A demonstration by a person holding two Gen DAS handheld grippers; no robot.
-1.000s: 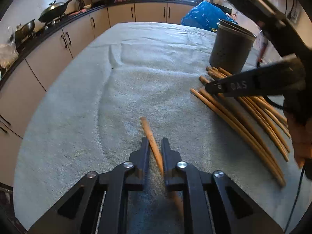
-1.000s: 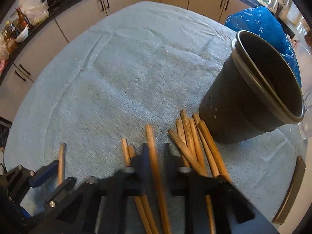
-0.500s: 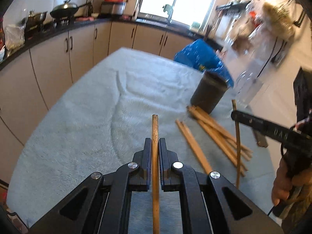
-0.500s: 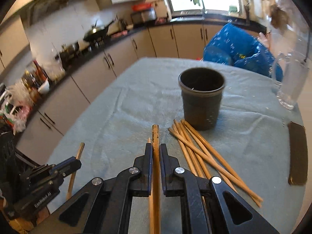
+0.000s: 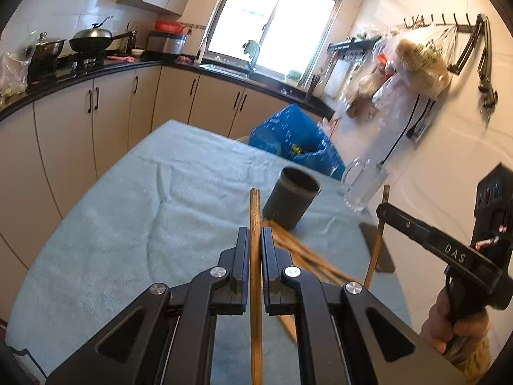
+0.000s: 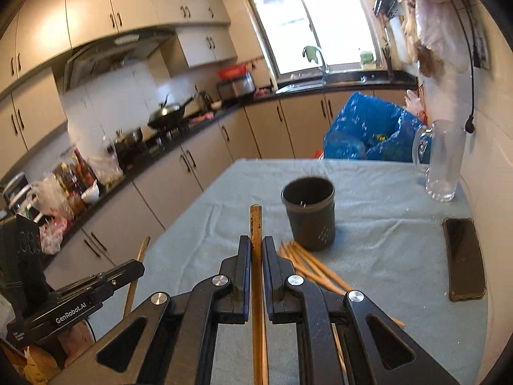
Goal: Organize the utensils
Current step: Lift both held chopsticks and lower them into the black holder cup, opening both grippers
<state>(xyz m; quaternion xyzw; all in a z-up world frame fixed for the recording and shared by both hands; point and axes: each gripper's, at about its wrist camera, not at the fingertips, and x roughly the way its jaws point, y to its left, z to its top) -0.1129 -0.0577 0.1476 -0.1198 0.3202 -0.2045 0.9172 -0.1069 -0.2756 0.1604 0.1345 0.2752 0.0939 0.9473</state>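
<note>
Phone [image 6: 463,258] only in right wrist view

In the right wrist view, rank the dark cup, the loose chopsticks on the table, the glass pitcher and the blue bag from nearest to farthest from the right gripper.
1. Loose chopsticks, on the cloth just right of the right gripper.
2. Dark cup, upright just beyond them.
3. Glass pitcher, far right by the wall.
4. Blue bag, past the table's far edge.

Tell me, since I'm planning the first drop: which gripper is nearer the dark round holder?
Right, narrowly. The right gripper faces the dark round holder almost head-on; the left gripper sits farther back.
</note>
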